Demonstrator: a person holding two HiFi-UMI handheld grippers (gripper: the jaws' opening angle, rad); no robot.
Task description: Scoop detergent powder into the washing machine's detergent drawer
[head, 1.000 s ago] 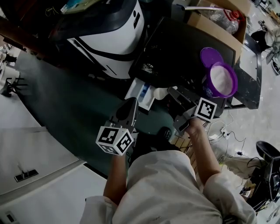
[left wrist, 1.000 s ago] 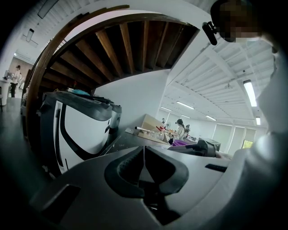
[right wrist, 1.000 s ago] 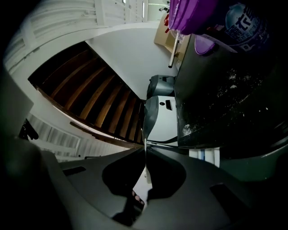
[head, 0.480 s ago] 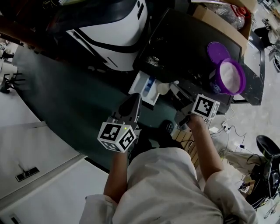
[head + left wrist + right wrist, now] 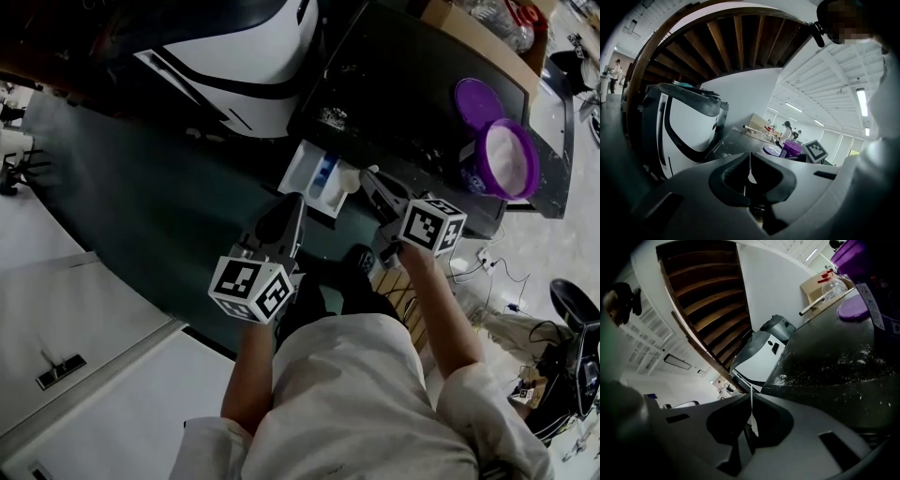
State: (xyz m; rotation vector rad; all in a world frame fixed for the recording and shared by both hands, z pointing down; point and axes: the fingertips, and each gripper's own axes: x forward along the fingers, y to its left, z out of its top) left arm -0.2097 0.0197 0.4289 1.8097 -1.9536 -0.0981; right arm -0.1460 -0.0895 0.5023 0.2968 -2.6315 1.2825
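You are standing in a large open workshop hall. Long strip lights [image 5: 860, 101] are glowing across a white industrial ceiling, and people in white tops [image 5: 787, 127] are working at benches far behind. Loose white cables [image 5: 489, 270] are trailing over the pale floor. A black-topped washing machine [image 5: 412, 84] is sitting beside a bulky white-and-black moulded machine housing [image 5: 244, 56], with a brown cardboard box [image 5: 487, 47] crowding its far edge.

I see a cardboard box [image 5: 469, 33] at the upper right, and a clear bottle [image 5: 833, 287] with a red cap stands in it. White cables [image 5: 494, 272] lie on the pale floor near a black chair [image 5: 574, 323]. At left, a dark green mat [image 5: 141, 206] lies beside white panels [image 5: 84, 323].
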